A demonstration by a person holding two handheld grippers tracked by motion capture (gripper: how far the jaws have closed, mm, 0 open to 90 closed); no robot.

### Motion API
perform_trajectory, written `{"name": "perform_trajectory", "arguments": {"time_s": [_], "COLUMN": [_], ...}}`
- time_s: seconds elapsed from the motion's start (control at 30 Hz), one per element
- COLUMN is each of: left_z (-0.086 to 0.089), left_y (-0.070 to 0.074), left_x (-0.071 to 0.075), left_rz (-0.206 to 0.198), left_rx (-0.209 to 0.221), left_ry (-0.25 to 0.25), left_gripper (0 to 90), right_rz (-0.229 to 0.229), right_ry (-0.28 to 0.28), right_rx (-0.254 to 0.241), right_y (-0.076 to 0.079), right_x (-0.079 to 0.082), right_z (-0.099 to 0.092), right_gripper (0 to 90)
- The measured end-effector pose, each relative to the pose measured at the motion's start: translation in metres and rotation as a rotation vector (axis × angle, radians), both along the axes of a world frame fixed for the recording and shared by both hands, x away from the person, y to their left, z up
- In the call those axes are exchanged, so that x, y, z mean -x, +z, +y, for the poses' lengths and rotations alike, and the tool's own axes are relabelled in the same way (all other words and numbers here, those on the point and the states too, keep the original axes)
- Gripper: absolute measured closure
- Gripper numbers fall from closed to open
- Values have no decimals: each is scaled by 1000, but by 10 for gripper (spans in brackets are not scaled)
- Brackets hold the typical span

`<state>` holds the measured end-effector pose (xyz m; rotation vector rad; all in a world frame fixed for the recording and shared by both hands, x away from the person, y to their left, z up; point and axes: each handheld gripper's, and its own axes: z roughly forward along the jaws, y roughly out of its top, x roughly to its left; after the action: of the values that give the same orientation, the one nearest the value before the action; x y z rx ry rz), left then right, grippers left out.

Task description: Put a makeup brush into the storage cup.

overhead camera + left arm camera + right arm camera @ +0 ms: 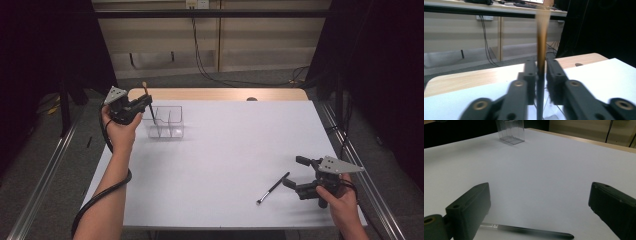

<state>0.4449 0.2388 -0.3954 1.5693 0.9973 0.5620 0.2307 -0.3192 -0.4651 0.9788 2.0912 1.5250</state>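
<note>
Your left gripper (145, 103) is up over the far left corner of the table (225, 150). Its 2 black jaws sit close on each side of a thin brush (146, 98) and hold it. The brush stands almost straight up, with its brown bristle end on top and its dark handle pointing down. In the left gripper view the brush (541, 45) looks blurry between the jaws. The low end of the brush is at the clear box (166, 122), which stands on the table near that far left corner. The box has little walls inside that split it into parts. You cannot tell which part the brush tip is over.

A 2nd brush (273, 188) lies flat on the table, near the front edge and toward the right side. It is dark, with a pale tip that points at the front edge.

Your right gripper (293, 172) is near the front right corner, just beside that brush. Its jaws are spread wide apart and hold nothing. In the right gripper view the brush (529, 231) lies across the table below the 2 jaws
</note>
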Motion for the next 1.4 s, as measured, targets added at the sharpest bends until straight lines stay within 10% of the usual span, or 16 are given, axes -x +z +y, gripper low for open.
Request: {"name": "perform_trajectory", "arguments": {"time_s": [0.43, 1.4], "left_z": [0, 2], "left_y": [-3, -21], "left_x": [16, 65], "left_rz": [-21, -56], "left_rx": [2, 59], "left_ry": [-25, -182], "left_gripper": [246, 26], "right_rz": [-1, 0], "right_ry": [3, 10], "right_rx": [1, 7], "right_y": [1, 0], "right_x": [0, 0], "right_z": [1, 3], "right_gripper": [34, 33]}}
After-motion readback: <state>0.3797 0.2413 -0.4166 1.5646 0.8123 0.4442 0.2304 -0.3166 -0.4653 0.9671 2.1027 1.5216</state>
